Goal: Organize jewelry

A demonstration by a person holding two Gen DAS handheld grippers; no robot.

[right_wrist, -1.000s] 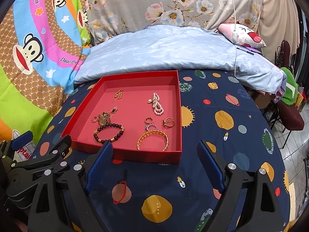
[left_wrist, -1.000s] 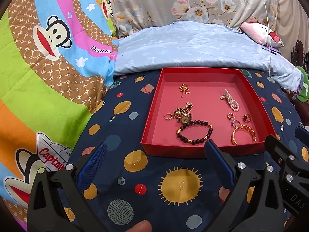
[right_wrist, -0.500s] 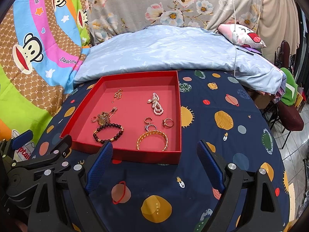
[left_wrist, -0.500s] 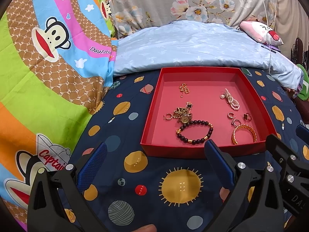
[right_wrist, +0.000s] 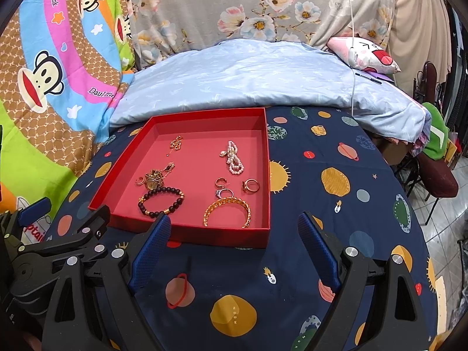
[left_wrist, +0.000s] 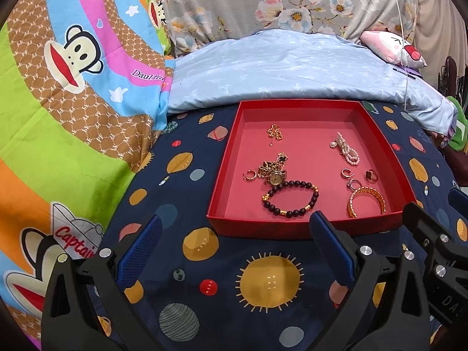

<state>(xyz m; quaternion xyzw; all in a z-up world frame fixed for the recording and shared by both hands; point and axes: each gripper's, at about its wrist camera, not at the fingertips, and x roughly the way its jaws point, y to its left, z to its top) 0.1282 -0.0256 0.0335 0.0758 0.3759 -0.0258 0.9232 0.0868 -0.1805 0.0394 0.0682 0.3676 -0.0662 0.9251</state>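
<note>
Navy cloth printed with planets (left_wrist: 204, 266) covers the bed, one sun disc lettered "THE SUN", a red dot "MARS". Beside it my cartoon-monkey quilt (left_wrist: 58, 117) reads "Captain". The red tray (left_wrist: 222, 187) sits mid-cloth; along its near edge lie a dark bead bracelet (left_wrist: 289, 197) and gold bangle (left_wrist: 365, 201), pearls (right_wrist: 234, 159) nearer its far edge. My left gripper (left_wrist: 234, 251) and right gripper (right_wrist: 231, 248) gape wide, empty, short of the tray.
</note>
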